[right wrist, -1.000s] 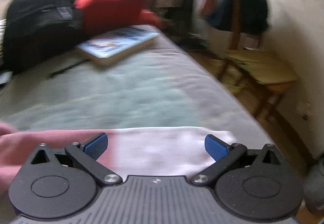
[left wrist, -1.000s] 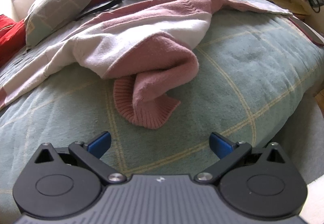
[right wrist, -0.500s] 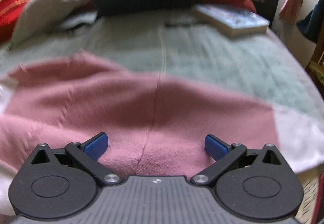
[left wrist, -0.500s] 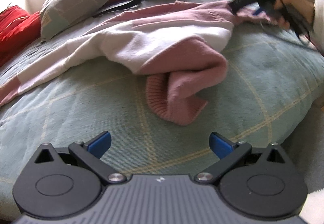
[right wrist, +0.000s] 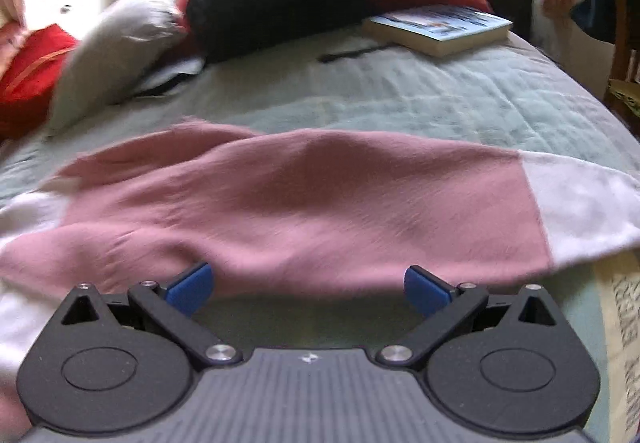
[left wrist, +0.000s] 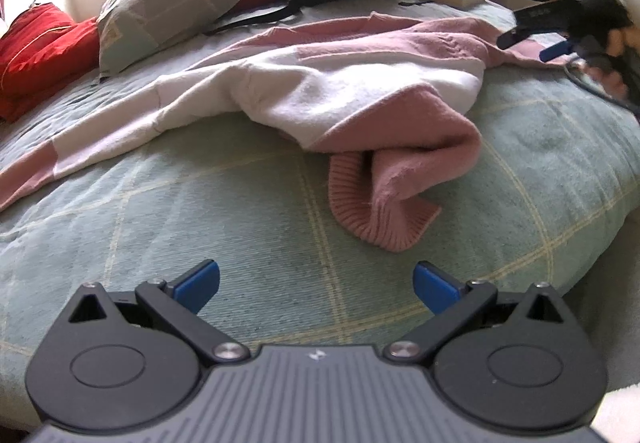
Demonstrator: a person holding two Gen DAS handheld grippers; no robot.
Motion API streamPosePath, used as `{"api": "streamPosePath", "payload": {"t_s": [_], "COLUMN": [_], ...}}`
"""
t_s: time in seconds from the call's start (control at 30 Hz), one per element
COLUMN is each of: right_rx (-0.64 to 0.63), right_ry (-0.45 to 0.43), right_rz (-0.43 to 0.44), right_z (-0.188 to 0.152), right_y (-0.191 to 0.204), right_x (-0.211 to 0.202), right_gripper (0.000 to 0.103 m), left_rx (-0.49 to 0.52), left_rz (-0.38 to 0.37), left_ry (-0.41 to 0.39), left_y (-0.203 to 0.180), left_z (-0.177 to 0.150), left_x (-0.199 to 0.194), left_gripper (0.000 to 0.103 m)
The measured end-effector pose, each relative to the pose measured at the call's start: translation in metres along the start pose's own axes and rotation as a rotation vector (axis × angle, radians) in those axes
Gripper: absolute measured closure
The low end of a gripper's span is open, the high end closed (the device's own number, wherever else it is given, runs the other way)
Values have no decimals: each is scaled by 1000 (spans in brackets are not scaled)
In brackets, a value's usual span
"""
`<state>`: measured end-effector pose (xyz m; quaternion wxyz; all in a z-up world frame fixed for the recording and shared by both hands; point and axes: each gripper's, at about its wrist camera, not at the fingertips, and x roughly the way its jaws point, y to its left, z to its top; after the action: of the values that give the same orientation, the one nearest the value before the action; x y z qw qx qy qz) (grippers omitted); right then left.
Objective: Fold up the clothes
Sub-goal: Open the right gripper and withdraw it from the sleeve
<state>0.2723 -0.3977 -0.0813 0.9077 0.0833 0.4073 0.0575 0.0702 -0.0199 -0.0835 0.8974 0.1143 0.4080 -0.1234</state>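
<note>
Bedspread beneath bunched, half-hidden sweater

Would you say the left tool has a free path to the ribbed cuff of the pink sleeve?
Probably yes: the left tool is open, and only bare bedspread lies between it and the cuff.

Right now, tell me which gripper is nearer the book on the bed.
Right. The right gripper sits at the sweater's edge, facing the book; the left gripper is back by the ribbed cuff.
</note>
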Motion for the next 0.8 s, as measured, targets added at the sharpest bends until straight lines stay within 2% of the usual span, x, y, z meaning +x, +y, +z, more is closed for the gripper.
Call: {"api": "streamPosePath", "payload": {"t_s": [0.13,0.23,0.37,0.5,0.6,0.7,0.8], "right_rx": [-35,-17,-87,-189,-200,-148,-117], "right_ry": [-25,-13,55,97,111,117,112], "right_rz": [72,102,70,51,46,72,88], "right_z": [-35,-66,-99,-125,-138,-145,-149], "right_y": [28,45,83,116,127,126,122], "right_x": [-33,-50,-69,-80,-81,-79,-78], "right_gripper": [0,0,0,0,0,0,0], "left_rx": [7,30,81,91,114,153,172], "left_rz": [-14,-29,-30,-77,-80,-81,-136], "left_ry": [-14,-24,-45,-53,-64,-72,-60], "left_y": [1,0,-4,-9,-19,-34,-51], "left_z": [1,4,10,22,34,45,55], "left_x": [-5,-9,-15,-16,-15,-12,-13], "left_gripper": [1,1,1,1,1,1,1]}}
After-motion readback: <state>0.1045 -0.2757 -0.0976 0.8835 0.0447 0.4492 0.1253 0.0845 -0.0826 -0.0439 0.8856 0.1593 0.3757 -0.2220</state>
